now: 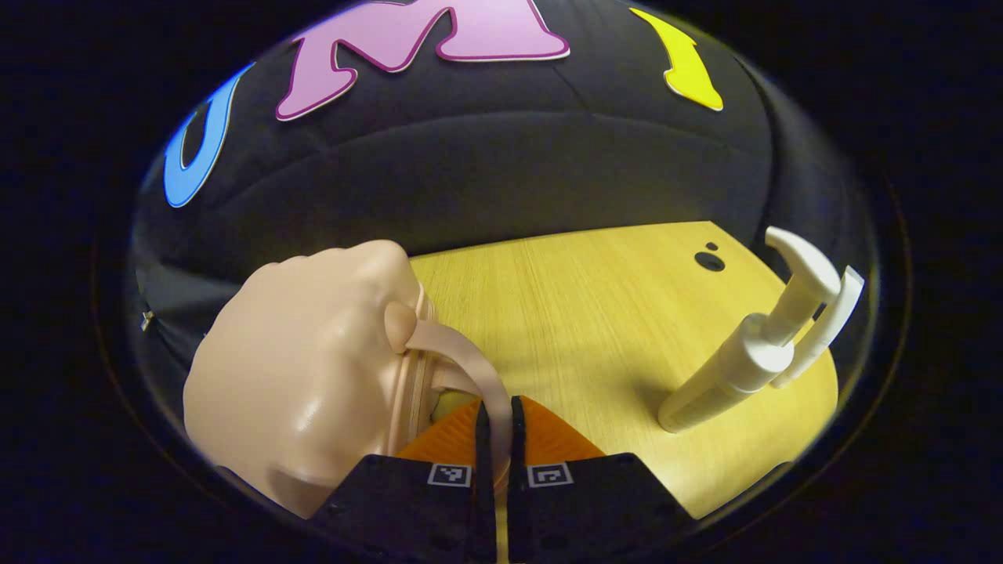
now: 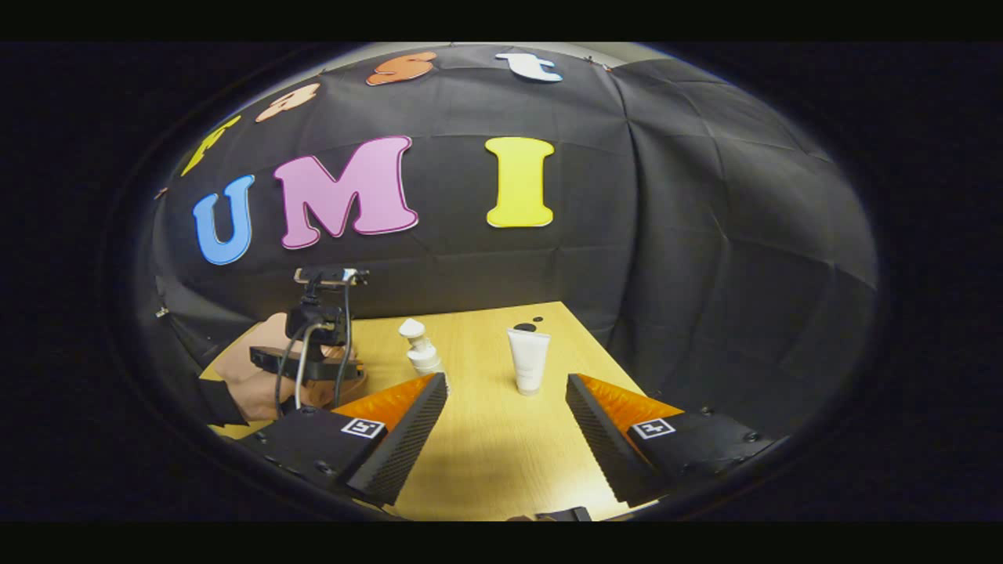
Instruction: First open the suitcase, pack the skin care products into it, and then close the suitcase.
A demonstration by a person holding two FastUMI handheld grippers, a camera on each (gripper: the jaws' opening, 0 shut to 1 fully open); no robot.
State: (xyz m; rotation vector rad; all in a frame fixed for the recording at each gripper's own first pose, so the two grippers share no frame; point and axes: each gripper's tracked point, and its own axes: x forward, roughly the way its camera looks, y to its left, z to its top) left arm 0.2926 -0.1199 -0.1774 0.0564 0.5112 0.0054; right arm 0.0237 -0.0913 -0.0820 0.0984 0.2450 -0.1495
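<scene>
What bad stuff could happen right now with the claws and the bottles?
1. The left claw pinches only the thin handle strap of the beige suitcase; it might slip out.
2. The pump bottle stands close beside the suitcase, so a swinging lid could topple it.
3. The upright tube sits ahead of the open right claw; a bump may tip it.

Bare table (image 2: 486, 439) ahead of the right tool (image 2: 507, 427) — pump bottle (image 2: 421, 350) and tube (image 2: 527, 359) stand beyond, seemingly apart.
</scene>
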